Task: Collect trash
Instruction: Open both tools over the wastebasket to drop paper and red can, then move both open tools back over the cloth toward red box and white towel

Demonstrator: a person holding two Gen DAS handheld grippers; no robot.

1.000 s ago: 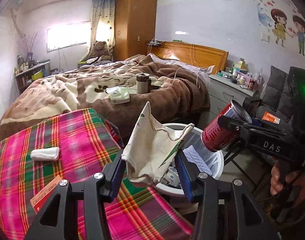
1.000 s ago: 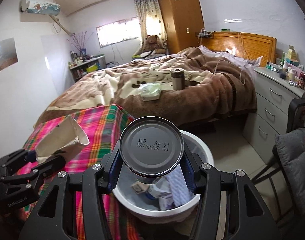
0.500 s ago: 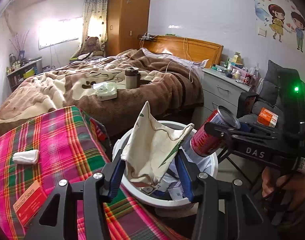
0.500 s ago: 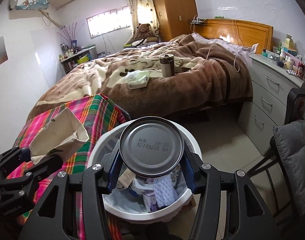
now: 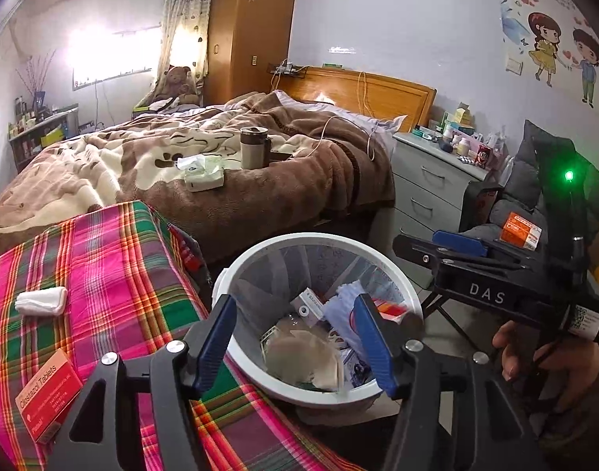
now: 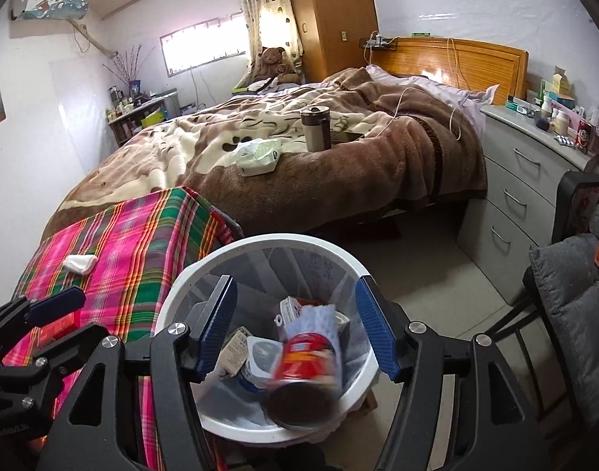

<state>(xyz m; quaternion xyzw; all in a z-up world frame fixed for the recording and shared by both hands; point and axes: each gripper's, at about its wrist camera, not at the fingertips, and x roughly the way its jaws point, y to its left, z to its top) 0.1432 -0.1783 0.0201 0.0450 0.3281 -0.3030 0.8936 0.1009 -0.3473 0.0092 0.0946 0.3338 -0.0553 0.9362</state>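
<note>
Both claws hang over the white bin, and both sets of jaws are opening with nothing pressed between the pads. Under the left claw a beige paper bag shows blurred inside the bin. Under the right claw a red can shows blurred, its dark round end toward the camera, free of the blue pads and inside the bin's rim. The bin has a clear liner and already holds small cartons, a pale blue sponge-like piece and scraps of wrapping; their print is too small to read.

To the left of the bin, a tabletop under a pink and green plaid cloth carries a red box lettered "Cilostazol Tablets" and a folded white wad. In the left wrist view the right claw's black body bears the letters "DAS", with a green light above it and a person's hand on its grip.

Beyond stands a bed with a brown blanket, on which rest a steel mug and a pack of tissues. A grey set of drawers beside the bed holds bottles and boxes.
</note>
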